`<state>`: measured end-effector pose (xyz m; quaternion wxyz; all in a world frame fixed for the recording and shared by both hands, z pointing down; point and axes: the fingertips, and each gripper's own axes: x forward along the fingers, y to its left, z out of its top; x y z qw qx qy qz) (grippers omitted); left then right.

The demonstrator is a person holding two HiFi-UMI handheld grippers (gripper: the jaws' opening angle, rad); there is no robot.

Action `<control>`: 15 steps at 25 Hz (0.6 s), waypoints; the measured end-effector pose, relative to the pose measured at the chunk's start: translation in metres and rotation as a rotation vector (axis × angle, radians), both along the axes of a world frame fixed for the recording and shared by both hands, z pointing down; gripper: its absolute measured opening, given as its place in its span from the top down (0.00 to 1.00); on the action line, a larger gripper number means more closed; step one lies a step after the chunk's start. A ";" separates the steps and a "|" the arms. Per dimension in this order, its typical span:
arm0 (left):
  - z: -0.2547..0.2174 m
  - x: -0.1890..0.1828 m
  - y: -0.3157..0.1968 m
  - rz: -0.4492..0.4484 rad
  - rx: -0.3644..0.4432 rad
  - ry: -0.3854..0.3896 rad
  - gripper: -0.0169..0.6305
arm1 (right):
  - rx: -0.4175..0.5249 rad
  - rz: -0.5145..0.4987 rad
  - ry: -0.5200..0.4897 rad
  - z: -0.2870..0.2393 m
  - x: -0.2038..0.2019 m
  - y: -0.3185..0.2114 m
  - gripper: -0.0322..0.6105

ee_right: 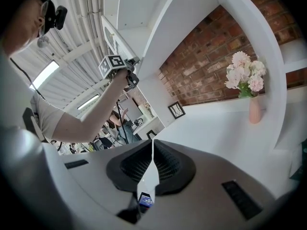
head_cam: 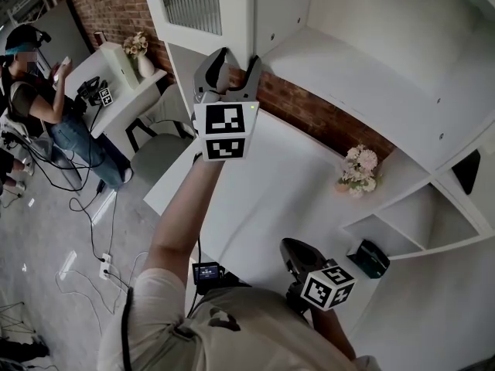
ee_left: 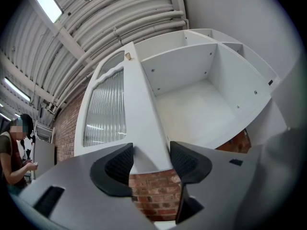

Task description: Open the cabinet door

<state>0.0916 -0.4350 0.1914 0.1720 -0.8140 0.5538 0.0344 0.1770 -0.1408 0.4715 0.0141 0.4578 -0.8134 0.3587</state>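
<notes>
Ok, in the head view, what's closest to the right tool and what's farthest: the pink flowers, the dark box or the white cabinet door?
1. Dark teal box, in the white shelf cubby just right of the right tool.
2. Pink flowers in a vase, further back on the white table.
3. White cabinet door with ribbed glass, high up, farthest.

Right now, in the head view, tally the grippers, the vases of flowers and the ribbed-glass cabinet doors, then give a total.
Grippers: 2, the left gripper and the right gripper
Vases of flowers: 2, the near vase and the far vase
Ribbed-glass cabinet doors: 1, the cabinet door
Total: 5
</notes>
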 end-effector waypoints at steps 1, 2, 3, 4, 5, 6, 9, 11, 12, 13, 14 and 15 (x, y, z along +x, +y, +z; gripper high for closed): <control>0.000 -0.001 0.001 0.005 -0.002 -0.001 0.58 | 0.001 -0.003 0.000 0.000 -0.001 0.000 0.90; 0.000 -0.002 0.002 0.009 -0.003 -0.002 0.58 | 0.003 -0.005 0.001 -0.001 -0.001 0.000 0.90; 0.000 -0.003 0.003 0.014 -0.004 -0.003 0.58 | 0.005 -0.008 0.001 -0.001 -0.003 0.000 0.90; 0.000 -0.004 0.004 0.018 -0.004 -0.003 0.58 | 0.006 -0.011 0.001 -0.002 -0.004 0.000 0.90; 0.000 -0.005 0.005 0.022 -0.005 -0.004 0.58 | 0.006 -0.012 0.001 -0.002 -0.005 0.000 0.90; 0.000 -0.006 0.006 0.025 -0.007 -0.004 0.58 | 0.006 -0.013 0.001 -0.002 -0.006 0.000 0.90; 0.000 -0.007 0.007 0.032 -0.008 -0.006 0.59 | 0.007 -0.016 0.002 -0.003 -0.008 0.001 0.90; 0.000 -0.007 0.008 0.035 -0.008 -0.005 0.59 | 0.008 -0.019 0.002 -0.003 -0.008 0.001 0.90; -0.001 -0.008 0.008 0.036 -0.008 -0.005 0.59 | 0.008 -0.020 0.002 -0.003 -0.009 0.001 0.90; -0.001 -0.008 0.009 0.037 -0.007 -0.005 0.59 | 0.008 -0.019 0.001 -0.003 -0.008 0.002 0.90; -0.001 -0.009 0.009 0.039 -0.007 -0.005 0.59 | 0.009 -0.018 0.001 -0.003 -0.008 0.002 0.90; -0.001 -0.009 0.010 0.041 -0.007 -0.006 0.59 | 0.009 -0.017 0.000 -0.003 -0.007 0.001 0.90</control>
